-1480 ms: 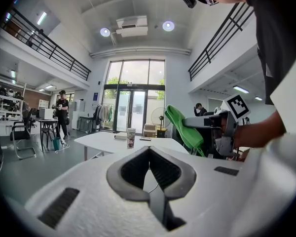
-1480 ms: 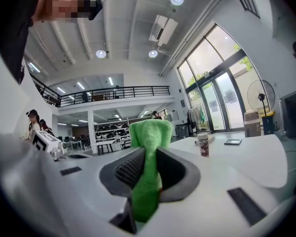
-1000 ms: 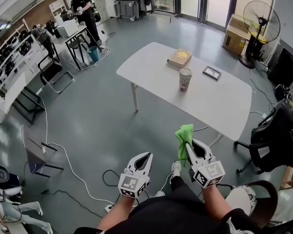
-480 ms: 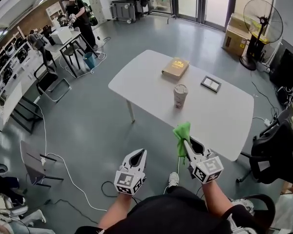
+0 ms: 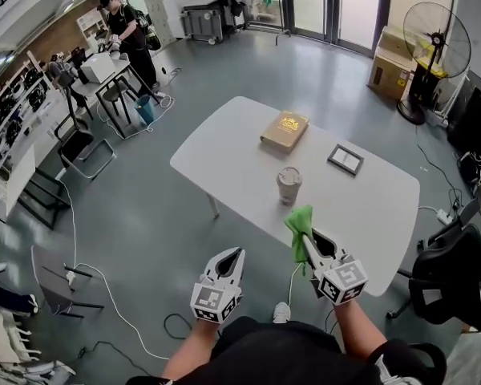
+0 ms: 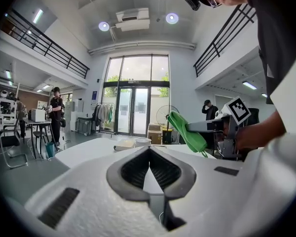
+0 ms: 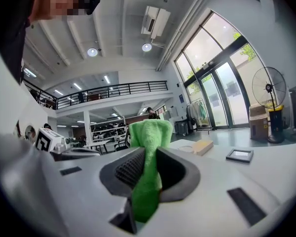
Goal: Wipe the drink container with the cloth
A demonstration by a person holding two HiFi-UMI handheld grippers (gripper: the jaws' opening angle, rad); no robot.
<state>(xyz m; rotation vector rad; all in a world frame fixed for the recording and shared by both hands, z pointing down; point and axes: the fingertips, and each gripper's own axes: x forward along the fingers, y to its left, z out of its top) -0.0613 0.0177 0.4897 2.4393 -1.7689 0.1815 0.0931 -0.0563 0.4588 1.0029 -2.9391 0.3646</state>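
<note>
White counter (image 5: 240,147) on a grey workshop floor (image 5: 144,215)
Paper cup (image 5: 289,186) stands mid-counter, with a book (image 5: 284,131) and a small frame (image 5: 345,160) farther back. At the near edge the right tool (image 5: 309,239) pinches a green cloth (image 5: 301,223); the left tool (image 5: 239,253) is closed and empty. A fan (image 5: 437,34) stands far right.

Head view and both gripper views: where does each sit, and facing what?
Head view: on the head, steeply down at the table and cup; left gripper, right gripper show.
Left gripper view: on that gripper, along its shut jaws toward the glass doors.
Right gripper view: on that gripper; jaws clamp the cloth.
Shared: all three show the cloth.
</note>
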